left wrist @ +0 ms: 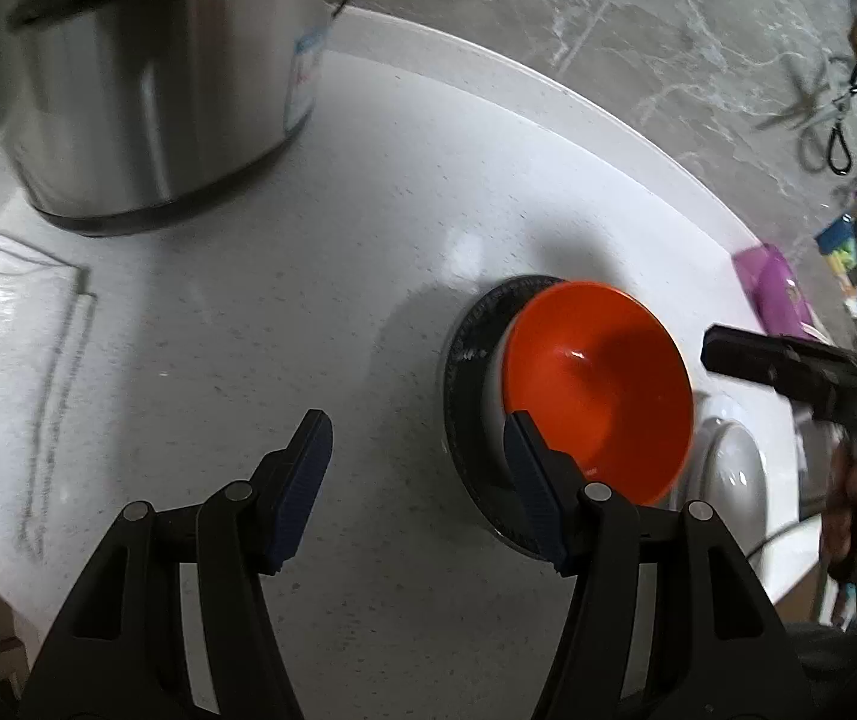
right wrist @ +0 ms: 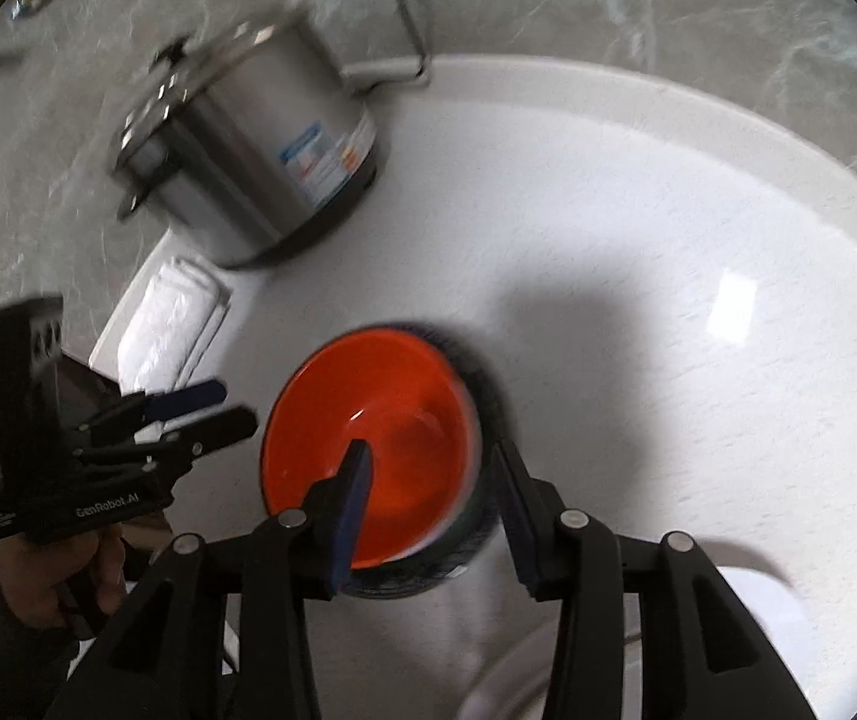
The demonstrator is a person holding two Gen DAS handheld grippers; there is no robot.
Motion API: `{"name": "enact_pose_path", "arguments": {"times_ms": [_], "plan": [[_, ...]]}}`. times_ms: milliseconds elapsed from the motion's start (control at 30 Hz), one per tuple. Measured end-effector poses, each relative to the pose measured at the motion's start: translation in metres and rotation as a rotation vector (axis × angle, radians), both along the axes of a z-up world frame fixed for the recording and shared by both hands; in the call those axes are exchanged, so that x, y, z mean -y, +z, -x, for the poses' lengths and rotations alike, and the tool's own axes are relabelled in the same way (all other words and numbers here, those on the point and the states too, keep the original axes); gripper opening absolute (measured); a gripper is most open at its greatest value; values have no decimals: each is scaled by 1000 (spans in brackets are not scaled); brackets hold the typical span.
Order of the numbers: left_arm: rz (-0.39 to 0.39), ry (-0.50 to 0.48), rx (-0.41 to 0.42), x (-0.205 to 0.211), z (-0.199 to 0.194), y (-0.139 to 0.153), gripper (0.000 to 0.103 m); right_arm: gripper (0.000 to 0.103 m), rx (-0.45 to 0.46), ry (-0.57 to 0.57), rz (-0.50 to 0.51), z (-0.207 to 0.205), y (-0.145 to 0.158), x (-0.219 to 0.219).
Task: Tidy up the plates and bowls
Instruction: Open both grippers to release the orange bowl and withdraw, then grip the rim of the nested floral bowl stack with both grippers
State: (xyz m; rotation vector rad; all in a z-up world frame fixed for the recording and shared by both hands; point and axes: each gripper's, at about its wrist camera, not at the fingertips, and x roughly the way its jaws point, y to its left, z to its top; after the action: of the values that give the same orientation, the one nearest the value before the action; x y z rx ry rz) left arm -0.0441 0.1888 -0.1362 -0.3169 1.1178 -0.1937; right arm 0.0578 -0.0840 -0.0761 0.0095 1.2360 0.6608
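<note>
I have the glossy orange bowl with the white outside [right wrist: 368,444] sitting on the dark round plate [left wrist: 470,360], which lies flat on the speckled white round table [right wrist: 638,252], so I judge the stacking step to be the one in hand, with the bowl either just set down or about to be lifted. My right gripper [right wrist: 434,504] hovers right over that stack with its fingers spread apart: in the right wrist view the left pad lies over the orange interior and the right pad outside the rim, so they straddle the near wall without pinching it, though I cannot tell how high above it they are. My left gripper [left wrist: 416,480] is also wide open and holds nothing, hanging over bare tabletop just left of the stack. A white dish [left wrist: 728,468] sits close beside the dark plate on the far side from my left hand; it looks like the next piece to gather. The brushed steel cooker pot [right wrist: 260,162] and the folded white cloth [right wrist: 170,324] stand well apart. If the bowl stays, I should draw the right gripper up clear of the rim before reaching for the white dish; blur makes contact hard to judge.
</note>
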Motion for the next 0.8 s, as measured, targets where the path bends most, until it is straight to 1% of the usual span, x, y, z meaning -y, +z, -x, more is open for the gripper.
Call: {"name": "enact_pose_path", "arguments": {"times_ms": [67, 167, 300, 500, 633, 667, 733, 800], "plan": [[4, -16, -16, 1, -3, -6, 58, 44, -37, -32, 4, -9, -8, 12], [-17, -38, -47, 3, -6, -17, 58, 33, -74, -44, 2, -12, -18, 19], [-15, -54, -83, 9, -11, -29, 58, 32, -112, -39, -1, -11, -33, 15], [-16, -58, -104, 15, -21, -43, 58, 30, -159, -23, 10, -11, -51, 5], [-42, -56, -102, 20, -27, -45, 57, 29, -184, -25, 4, -15, -63, 3], [-41, -53, -103, 20, -29, -45, 56, 29, -187, -30, -6, -17, -64, 4], [-36, -55, -97, 21, -33, -46, 50, 29, -181, -24, -17, -20, -64, 3], [-33, -64, -92, 21, -37, -46, 46, 29, -183, -27, -31, -21, -65, 5]]}}
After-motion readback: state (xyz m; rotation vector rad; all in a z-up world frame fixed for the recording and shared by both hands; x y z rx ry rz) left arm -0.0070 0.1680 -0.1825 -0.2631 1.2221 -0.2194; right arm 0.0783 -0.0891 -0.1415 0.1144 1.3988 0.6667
